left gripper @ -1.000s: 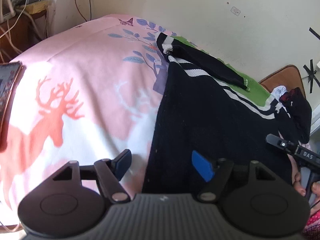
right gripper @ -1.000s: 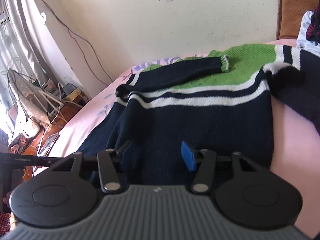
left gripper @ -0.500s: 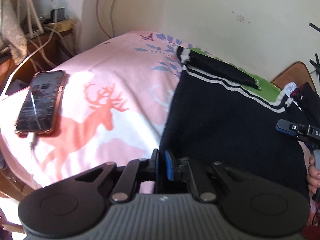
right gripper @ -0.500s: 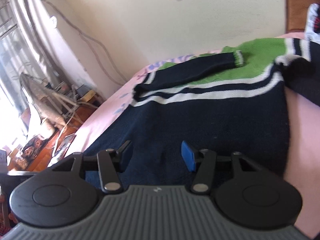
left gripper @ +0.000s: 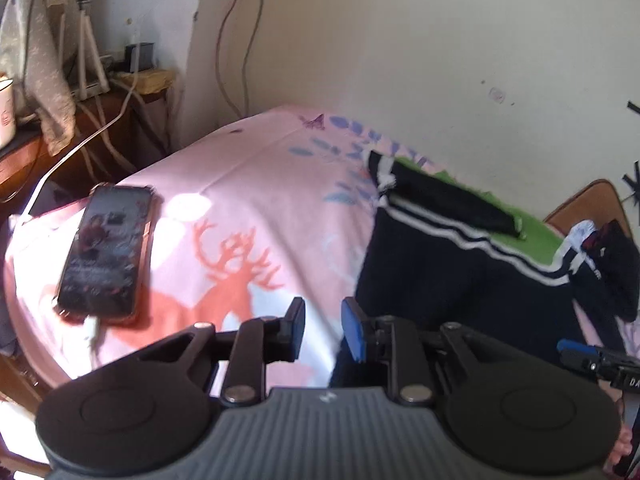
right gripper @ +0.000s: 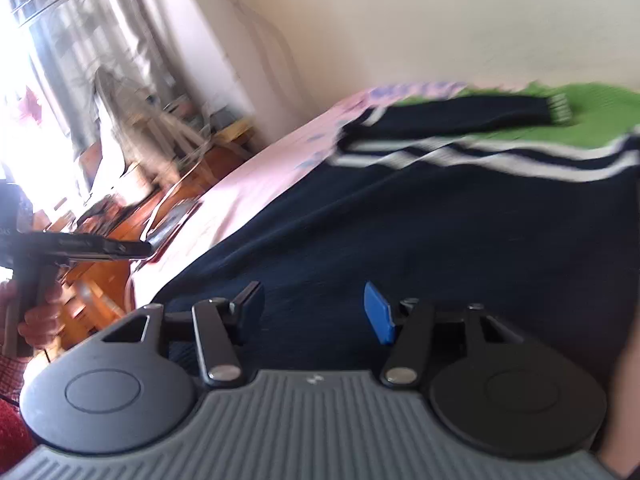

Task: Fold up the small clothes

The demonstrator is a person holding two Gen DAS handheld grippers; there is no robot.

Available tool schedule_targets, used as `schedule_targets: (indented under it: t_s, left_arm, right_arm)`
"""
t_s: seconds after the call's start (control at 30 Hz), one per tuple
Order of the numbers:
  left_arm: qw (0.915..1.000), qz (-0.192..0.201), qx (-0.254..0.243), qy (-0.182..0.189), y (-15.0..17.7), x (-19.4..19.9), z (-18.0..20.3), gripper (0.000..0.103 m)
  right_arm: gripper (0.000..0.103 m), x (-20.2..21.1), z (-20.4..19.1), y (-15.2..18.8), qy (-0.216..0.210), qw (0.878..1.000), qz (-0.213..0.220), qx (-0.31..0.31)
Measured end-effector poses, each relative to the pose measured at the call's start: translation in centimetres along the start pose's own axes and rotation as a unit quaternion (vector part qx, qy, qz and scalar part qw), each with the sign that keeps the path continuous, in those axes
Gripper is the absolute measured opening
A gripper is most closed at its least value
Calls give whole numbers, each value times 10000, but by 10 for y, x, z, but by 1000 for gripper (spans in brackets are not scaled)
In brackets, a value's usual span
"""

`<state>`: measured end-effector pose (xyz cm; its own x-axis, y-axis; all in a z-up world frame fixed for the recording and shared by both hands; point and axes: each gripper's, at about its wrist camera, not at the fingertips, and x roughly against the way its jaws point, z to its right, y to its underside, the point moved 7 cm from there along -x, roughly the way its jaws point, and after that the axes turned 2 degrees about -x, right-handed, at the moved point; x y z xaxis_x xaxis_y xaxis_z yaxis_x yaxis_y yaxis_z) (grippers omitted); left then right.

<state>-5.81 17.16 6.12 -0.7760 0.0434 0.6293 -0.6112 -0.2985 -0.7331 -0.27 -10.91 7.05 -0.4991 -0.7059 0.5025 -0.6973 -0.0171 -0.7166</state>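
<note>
The sweater (left gripper: 460,280) is spread flat on the bed (left gripper: 260,184), ready for folding, with the left gripper (left gripper: 322,328) narrowly parted, just reopened and empty, beside its hem, and the right gripper (right gripper: 316,312) held wider over it, empty.

The right wrist view is smeared with motion blur: the sweater's (right gripper: 460,220) stripes streak and the clutter beyond the bed's (right gripper: 248,184) left edge cannot be made out. The left gripper's (left gripper: 322,328) body hides the sweater's near hem, perhaps still lying flat. The phone's (left gripper: 106,250) screen is unreadable.
</note>
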Motion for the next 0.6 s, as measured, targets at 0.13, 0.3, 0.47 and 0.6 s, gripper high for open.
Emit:
schedule_targets:
  t_s: [0.13, 0.3, 0.47, 0.6]
  left_arm:
    - [9969, -213, -425, 625, -8, -42, 57, 25]
    - [9803, -719, -978, 1557, 5, -87, 137, 25]
    - [9512, -1034, -1790, 2292, 36, -94, 210, 35]
    - [9433, -1143, -2008, 2385, 44, -98, 228, 37]
  right_arm:
    - [58, 57, 47, -6, 833, 9923, 707, -589]
    - [58, 134, 100, -4, 1942, 9596, 1589, -1274]
    - [67, 187, 145, 11, 3147, 9179, 1949, -1433]
    - [67, 194, 181, 28, 3551, 9022, 1767, -1696]
